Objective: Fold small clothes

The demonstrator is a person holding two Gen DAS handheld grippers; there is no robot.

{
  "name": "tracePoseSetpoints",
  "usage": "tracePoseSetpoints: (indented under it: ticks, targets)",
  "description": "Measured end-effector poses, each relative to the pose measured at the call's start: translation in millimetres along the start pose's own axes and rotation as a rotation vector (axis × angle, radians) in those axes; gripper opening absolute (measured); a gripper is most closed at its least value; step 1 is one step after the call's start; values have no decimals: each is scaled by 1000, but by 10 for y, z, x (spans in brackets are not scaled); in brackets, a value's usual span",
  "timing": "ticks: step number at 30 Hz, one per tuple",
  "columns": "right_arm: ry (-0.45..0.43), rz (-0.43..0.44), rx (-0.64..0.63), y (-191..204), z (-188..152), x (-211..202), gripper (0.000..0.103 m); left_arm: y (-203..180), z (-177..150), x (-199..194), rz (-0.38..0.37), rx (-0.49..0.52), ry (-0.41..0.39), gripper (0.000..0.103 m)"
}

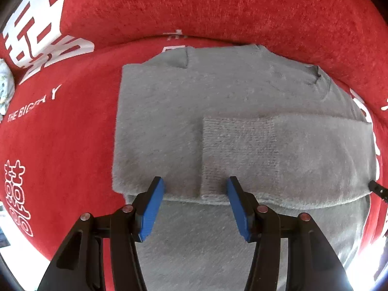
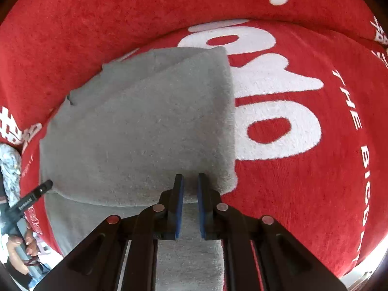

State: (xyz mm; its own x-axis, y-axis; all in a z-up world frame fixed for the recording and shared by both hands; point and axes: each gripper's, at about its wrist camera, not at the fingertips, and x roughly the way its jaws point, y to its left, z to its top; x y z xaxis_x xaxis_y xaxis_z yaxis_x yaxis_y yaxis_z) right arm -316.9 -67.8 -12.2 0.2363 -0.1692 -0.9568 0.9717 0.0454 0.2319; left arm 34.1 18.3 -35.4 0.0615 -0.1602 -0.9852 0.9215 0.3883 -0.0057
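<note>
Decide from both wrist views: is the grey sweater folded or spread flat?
Folded, at least partly. The grey sweater has a sleeve with a ribbed cuff laid across its body, and a doubled-over edge sits atop a lower layer.

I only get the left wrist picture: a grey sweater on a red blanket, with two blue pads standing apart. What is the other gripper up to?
Observer: The right gripper is shut, with nothing visibly pinched between its pads. It is at the near right corner of the folded grey sweater.
Operator: Is somebody holding these tools?
Observer: Yes. A hand shows at the lower left of the right wrist view, wrapped round a handle.
Operator: What lies past the sweater's right edge?
Observer: Big white lettering printed on the red blanket.
</note>
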Motion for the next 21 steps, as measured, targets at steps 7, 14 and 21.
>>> tracePoseSetpoints:
  ticks: [7,14,21]
  targets:
    - [12,-4,39,-3,-45,-183,15,-39,-71,-90,8,10,28,56]
    - [35,26,62,94,-157,-288,15,-78,-193,-187,-1,18,52,56]
    - [58,54,61,257,-250,-290,19,-107,-269,-255,-3,31,70,56]
